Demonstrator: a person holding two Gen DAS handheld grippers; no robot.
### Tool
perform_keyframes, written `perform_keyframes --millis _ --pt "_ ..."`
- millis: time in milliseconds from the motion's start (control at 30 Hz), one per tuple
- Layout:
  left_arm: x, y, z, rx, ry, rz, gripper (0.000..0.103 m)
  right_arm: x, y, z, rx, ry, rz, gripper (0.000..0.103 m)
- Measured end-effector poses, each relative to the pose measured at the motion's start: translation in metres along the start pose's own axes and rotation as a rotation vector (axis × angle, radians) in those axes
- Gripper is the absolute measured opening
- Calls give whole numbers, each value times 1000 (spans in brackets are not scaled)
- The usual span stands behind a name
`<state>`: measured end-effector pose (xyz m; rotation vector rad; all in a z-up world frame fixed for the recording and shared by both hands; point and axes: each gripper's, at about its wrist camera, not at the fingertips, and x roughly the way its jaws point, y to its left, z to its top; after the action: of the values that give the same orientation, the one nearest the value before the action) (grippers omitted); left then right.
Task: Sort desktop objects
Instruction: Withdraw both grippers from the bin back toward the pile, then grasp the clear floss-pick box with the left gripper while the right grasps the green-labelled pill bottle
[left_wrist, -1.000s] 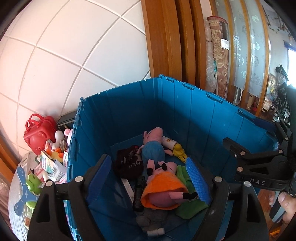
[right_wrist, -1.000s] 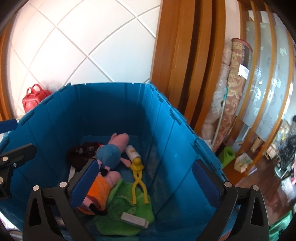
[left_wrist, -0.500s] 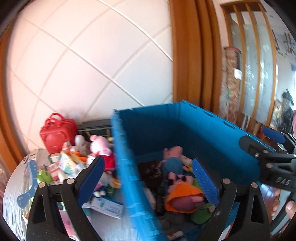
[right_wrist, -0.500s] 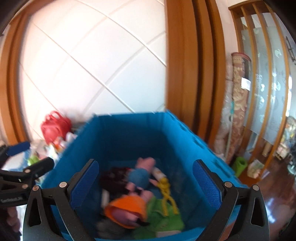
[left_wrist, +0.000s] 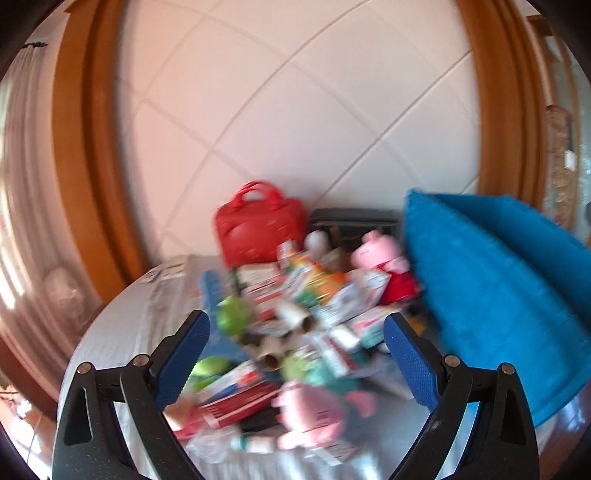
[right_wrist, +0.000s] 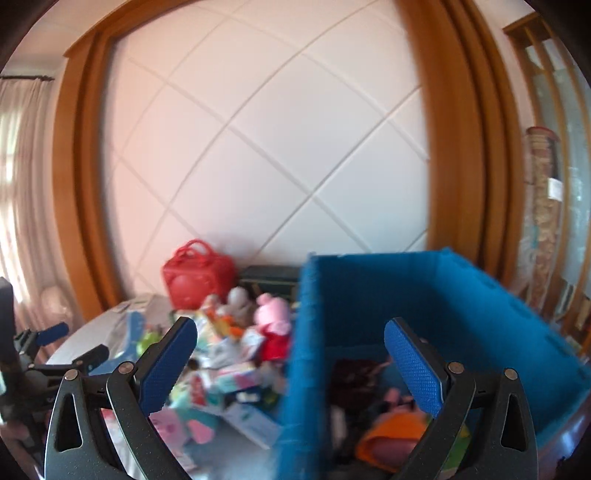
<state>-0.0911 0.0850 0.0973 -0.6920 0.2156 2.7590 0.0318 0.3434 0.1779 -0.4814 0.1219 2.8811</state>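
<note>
A blurred pile of toys and small boxes (left_wrist: 295, 317) lies on the round grey-covered table (left_wrist: 122, 332). It includes a pink pig plush in red (left_wrist: 380, 254), a second pink plush (left_wrist: 314, 410) at the front, and cardboard tubes. My left gripper (left_wrist: 295, 354) hangs open over this pile with nothing between its pads. The blue crate (right_wrist: 373, 295) stands to the right of the pile and holds an orange-dressed plush (right_wrist: 391, 432) and dark items. My right gripper (right_wrist: 291, 362) is open and empty above the crate's left wall. The left gripper (right_wrist: 55, 350) also shows at the far left.
A red handbag (left_wrist: 258, 229) and a dark box (left_wrist: 354, 218) stand behind the pile against the white tiled wall. A blue boomerang-shaped toy (right_wrist: 129, 332) lies at the pile's left. Wooden frames flank the wall. The table's round edge runs along the left.
Both views have swung left, from looking into the blue crate to the pile on the table. The left gripper now faces the pile, and its jaws stand wider than a second ago.
</note>
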Motion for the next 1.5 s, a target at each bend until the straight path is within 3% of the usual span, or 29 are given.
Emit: perform_keyframes --millis 100,267,400,600,767,867,933,967,1133,1200,1267,1367,1500 --pt "22 55 -31 -40 79 72 96 17 30 -11 -13 39 31 103" --pt "55 118 -92 -68 206 100 96 63 76 -48 -22 151 54 103" --pt "81 139 -144 -51 313 56 96 101 97 -89 -7 268 64 103" --pt "120 149 -190 -36 433 -41 96 144 118 -168 -16 461 28 103" --pt "154 134 -211 24 494 -100 96 159 133 -219 -33 577 2 103" --pt "174 129 -220 65 529 -104 84 159 146 -238 -11 618 33 103" --pt "187 130 -226 51 566 -119 79 160 159 -246 -15 634 58 103" --pt "192 132 -229 35 581 -134 69 160 168 -249 -18 634 68 103" --pt "182 144 -231 -35 580 -154 65 164 218 -262 -21 659 187 103" --pt "172 156 -235 -63 576 -123 65 165 239 -268 -50 670 226 98" --pt "167 164 -240 -80 573 -96 64 170 265 -278 -88 702 275 84" --pt "164 173 -243 -73 560 -54 64 188 288 -290 -111 756 268 71" --pt "165 175 -241 -73 552 -42 64 214 299 -298 -66 792 254 70"
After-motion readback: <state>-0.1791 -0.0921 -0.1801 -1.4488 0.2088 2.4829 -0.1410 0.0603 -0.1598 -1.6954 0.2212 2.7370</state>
